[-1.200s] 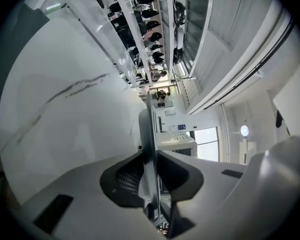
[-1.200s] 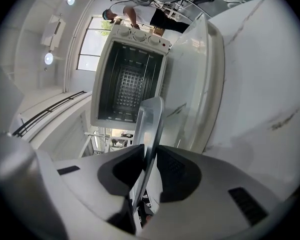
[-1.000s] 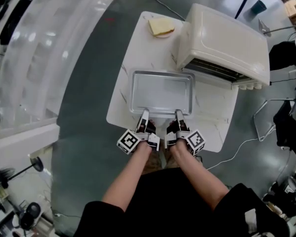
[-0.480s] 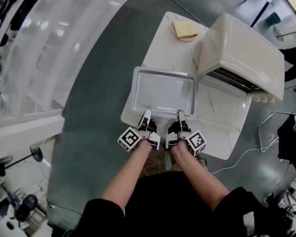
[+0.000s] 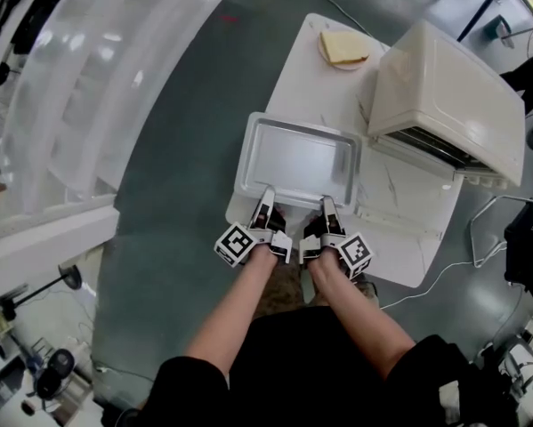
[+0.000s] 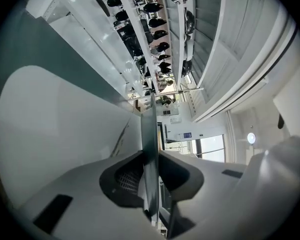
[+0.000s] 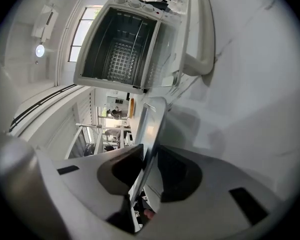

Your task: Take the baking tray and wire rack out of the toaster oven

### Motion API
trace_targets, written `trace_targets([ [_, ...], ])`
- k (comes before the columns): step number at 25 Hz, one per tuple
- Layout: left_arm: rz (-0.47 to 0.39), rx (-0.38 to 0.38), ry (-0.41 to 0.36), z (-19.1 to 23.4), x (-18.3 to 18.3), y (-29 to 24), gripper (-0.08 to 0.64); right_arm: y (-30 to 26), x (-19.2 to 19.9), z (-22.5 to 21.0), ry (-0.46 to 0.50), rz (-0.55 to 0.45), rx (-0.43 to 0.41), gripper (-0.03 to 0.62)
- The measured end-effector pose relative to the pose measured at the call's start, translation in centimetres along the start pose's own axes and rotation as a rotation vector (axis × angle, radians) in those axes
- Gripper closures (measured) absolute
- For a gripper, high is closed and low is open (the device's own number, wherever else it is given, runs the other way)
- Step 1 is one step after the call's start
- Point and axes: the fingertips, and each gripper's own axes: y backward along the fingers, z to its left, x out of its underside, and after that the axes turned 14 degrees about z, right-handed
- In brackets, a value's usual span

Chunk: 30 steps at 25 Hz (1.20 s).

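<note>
The silver baking tray (image 5: 298, 160) is empty and sits level over the white table's (image 5: 306, 74) near left part, its left side past the table edge. My left gripper (image 5: 266, 194) is shut on the tray's near rim at the left, and my right gripper (image 5: 327, 205) is shut on the same rim at the right. The left gripper view has the tray (image 6: 148, 134) edge-on between the left gripper's (image 6: 151, 176) pads. In the right gripper view the tray (image 7: 152, 129) runs between the right gripper's (image 7: 150, 169) pads. A wire grid (image 7: 122, 59) shows inside the open toaster oven (image 7: 94, 69).
The cream toaster oven (image 5: 448, 96) stands on the table's right side, its door (image 5: 399, 189) folded down toward me. A slice of bread on a plate (image 5: 344, 49) lies at the far end. Grey floor surrounds the table; a cable trails at the right.
Both grippers have carried the tray leftward across the table, away from the oven's open front; it now overhangs the table's left edge. The grips look unchanged.
</note>
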Motion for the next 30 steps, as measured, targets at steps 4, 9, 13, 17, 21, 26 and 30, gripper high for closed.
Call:
trace_targets([
  [4,0.005,-0.021,0.030,1.0,0.3,-0.7,0.465,-0.3,-0.6,-0.5,0.005,-0.026,0.017,0.487],
  [9,0.025,-0.088,0.062,2.8,0.2,-0.7,0.469,-0.9,-0.8,-1.0,-0.014,-0.023,0.022,0.494],
  [13,0.073,-0.211,0.078,4.2,0.4,-0.3,0.474,-1.2,-0.7,-1.4,-0.050,0.015,0.040,0.497],
  [17,0.118,-0.310,0.078,5.1,0.4,-0.3,0.474,-1.0,-0.2,-1.9,-0.043,0.068,0.091,0.445],
  [21,0.157,-0.361,0.063,5.2,0.5,-0.5,0.456,-1.1,-0.1,-2.2,-0.056,0.084,0.121,0.411],
  [26,0.200,-0.405,0.093,4.7,1.4,-0.8,0.362,-0.9,-0.5,-2.4,-0.083,0.129,0.165,0.390],
  [30,0.255,-0.437,0.050,4.0,2.2,-0.9,0.296,-0.5,-0.2,-2.5,-0.106,0.165,0.230,0.371],
])
